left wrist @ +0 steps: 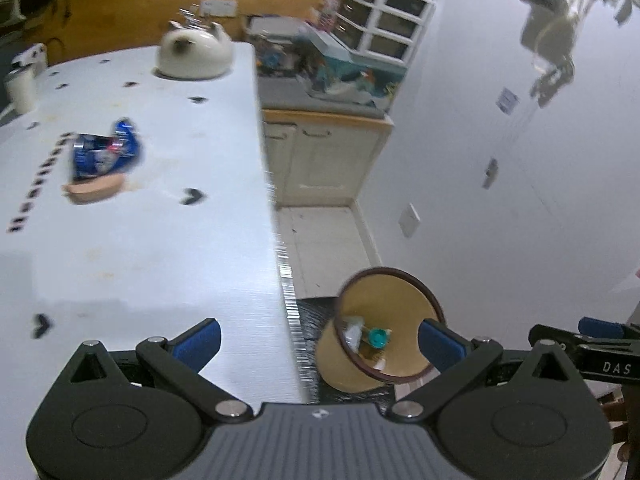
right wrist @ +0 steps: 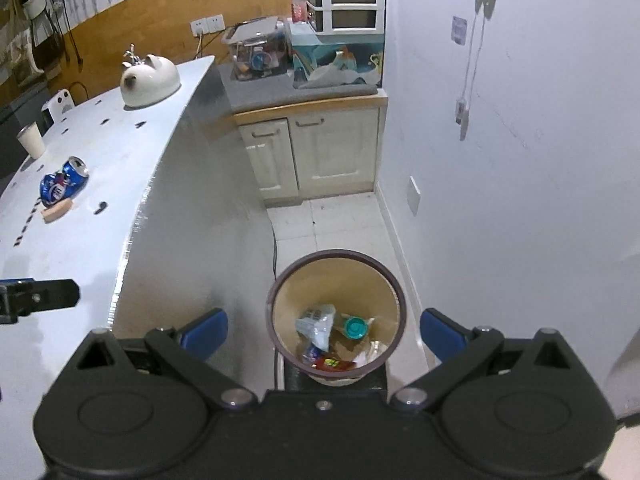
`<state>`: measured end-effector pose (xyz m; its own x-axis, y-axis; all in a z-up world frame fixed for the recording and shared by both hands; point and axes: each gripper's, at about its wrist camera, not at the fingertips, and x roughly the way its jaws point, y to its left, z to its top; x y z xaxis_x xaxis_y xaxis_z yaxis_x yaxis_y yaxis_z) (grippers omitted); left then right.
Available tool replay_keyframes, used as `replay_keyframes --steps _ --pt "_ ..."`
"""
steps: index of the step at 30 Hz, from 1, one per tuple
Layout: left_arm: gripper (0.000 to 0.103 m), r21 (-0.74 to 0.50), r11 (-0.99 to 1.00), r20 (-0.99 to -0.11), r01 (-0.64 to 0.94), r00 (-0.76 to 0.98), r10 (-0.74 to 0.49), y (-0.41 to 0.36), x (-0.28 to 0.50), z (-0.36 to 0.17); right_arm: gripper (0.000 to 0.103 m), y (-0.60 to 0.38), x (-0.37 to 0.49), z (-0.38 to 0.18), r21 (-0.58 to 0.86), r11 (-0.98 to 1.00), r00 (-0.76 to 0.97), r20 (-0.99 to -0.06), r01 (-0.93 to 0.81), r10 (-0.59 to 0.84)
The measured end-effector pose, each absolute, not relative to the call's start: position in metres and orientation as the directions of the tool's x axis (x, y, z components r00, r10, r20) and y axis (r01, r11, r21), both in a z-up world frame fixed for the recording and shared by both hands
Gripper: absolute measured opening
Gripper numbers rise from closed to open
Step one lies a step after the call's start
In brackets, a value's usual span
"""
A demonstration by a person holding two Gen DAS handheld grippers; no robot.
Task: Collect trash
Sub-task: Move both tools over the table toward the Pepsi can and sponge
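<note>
A crushed blue can (left wrist: 105, 154) lies on the white table (left wrist: 160, 248), with a tan sausage-shaped piece (left wrist: 94, 191) just in front of it; both also show in the right wrist view, the can (right wrist: 64, 181) and the tan piece (right wrist: 57, 211). A tan trash bin (right wrist: 336, 312) with a dark rim stands on the floor beside the table and holds several wrappers and a teal lid (right wrist: 355, 327). My right gripper (right wrist: 324, 330) is open and empty above the bin. My left gripper (left wrist: 320, 340) is open and empty over the table's right edge, with the bin (left wrist: 384, 332) below.
A white cat-shaped dome (left wrist: 195, 53) sits at the table's far end and a white cup (right wrist: 31, 141) at its left. A cream cabinet (right wrist: 312, 152) with a cluttered top stands behind. A white wall (right wrist: 520, 200) runs along the right. The right gripper's tip (left wrist: 592, 344) shows in the left wrist view.
</note>
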<state>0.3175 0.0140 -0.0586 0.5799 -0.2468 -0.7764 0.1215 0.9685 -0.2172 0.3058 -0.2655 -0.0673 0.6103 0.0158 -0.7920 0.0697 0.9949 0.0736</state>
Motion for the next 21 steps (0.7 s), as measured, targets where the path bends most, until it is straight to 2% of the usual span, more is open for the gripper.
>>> replay_keyframes --steps 10,21 --pt "0.103 -0.195 0.981 -0.749 0.018 0.643 -0.161 0.129 0.304 -0.043 0.103 -0.176 0.306 -0.054 0.091 0.996 0.652 -0.756 0.011 0.061" --pt "0.103 -0.196 0.981 -0.719 -0.006 0.68 -0.14 0.233 0.351 -0.037 0.103 -0.063 0.349 -0.047 0.088 0.991 0.679 -0.721 -0.103 0.135"
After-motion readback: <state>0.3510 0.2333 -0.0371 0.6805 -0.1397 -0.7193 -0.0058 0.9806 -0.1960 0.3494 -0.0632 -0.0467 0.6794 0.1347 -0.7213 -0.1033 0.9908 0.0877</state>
